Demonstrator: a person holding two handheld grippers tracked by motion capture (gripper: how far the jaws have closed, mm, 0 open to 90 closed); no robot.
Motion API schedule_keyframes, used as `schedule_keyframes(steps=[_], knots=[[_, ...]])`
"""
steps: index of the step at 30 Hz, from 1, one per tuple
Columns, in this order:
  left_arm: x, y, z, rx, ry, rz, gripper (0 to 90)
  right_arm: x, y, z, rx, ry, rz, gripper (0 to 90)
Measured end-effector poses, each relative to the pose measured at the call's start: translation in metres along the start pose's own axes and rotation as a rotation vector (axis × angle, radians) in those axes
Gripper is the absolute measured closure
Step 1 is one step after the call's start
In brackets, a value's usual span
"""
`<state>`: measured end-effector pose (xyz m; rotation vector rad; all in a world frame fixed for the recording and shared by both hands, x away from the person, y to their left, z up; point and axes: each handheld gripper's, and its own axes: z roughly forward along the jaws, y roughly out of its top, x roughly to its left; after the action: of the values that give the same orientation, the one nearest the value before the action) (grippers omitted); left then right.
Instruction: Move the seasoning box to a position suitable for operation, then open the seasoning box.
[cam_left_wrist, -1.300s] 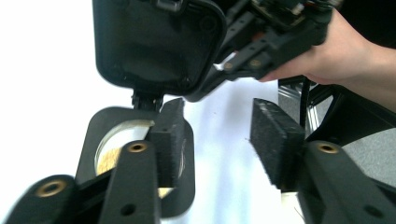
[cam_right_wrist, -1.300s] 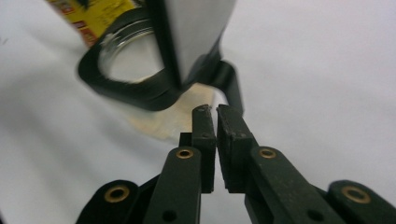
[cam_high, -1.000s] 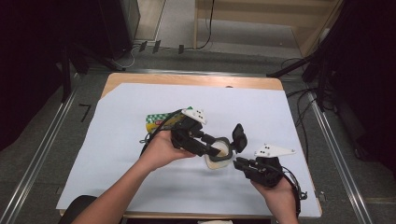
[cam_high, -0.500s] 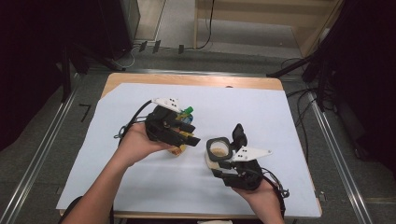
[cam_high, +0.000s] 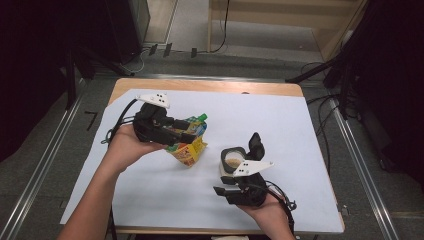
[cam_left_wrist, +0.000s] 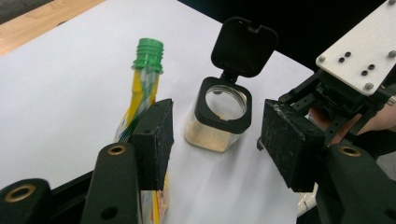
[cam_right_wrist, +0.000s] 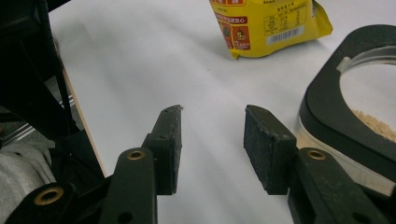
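From the high view, a wooden table (cam_high: 280, 88) is covered by a white sheet (cam_high: 280, 125), and a person's forearms come in from the bottom edge. The left gripper (cam_high: 192, 136), held in the left hand (cam_high: 125, 145), lies over a yellow spouted pouch with a green cap (cam_high: 190, 150) at the middle-left of the sheet; its jaws sit against the pouch, though from here it cannot be told whether they press it. To the right and well apart from the pouch stands a small clear jar with a black flip lid (cam_high: 234, 159), lid hinged up and open, pale powder inside. The right gripper (cam_high: 222, 189), in the right hand (cam_high: 265, 212), sits just beside the jar on its near side. In the left gripper view, the jaws stand wide apart: the pouch (cam_left_wrist: 140, 98) rises just beside and behind the left-hand jaw, nothing is clamped between them, and the open jar (cam_left_wrist: 219, 114) stands farther off in the gap, with the right gripper's grey plate (cam_left_wrist: 359, 51) at the right edge. In the right gripper view, the jaws are parted over bare white sheet (cam_right_wrist: 140, 60) and hold nothing; the jar's black rim (cam_right_wrist: 327, 116) lies just right of the right-hand jaw, and the bottom of the yellow pouch (cam_right_wrist: 271, 28) lies beyond.
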<state>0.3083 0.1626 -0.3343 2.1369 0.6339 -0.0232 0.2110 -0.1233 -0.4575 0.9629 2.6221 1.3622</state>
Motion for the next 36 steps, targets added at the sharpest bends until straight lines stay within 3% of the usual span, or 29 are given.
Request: schedule_keyframes(steps=[21,28,36], knots=[[0.019,-0.014,-0.053,-0.079,0.092,-0.045,41.8,0.010,0.003,0.014,0.034,0.036,-0.041,56.5],[0.035,-0.032,-0.045,-0.047,0.120,-0.067,38.5,0.011,0.004,0.015,0.031,0.038,-0.046,56.1],[0.041,-0.047,-0.030,-0.026,0.104,-0.075,38.0,0.011,0.011,0.019,0.015,0.047,-0.037,55.3]])
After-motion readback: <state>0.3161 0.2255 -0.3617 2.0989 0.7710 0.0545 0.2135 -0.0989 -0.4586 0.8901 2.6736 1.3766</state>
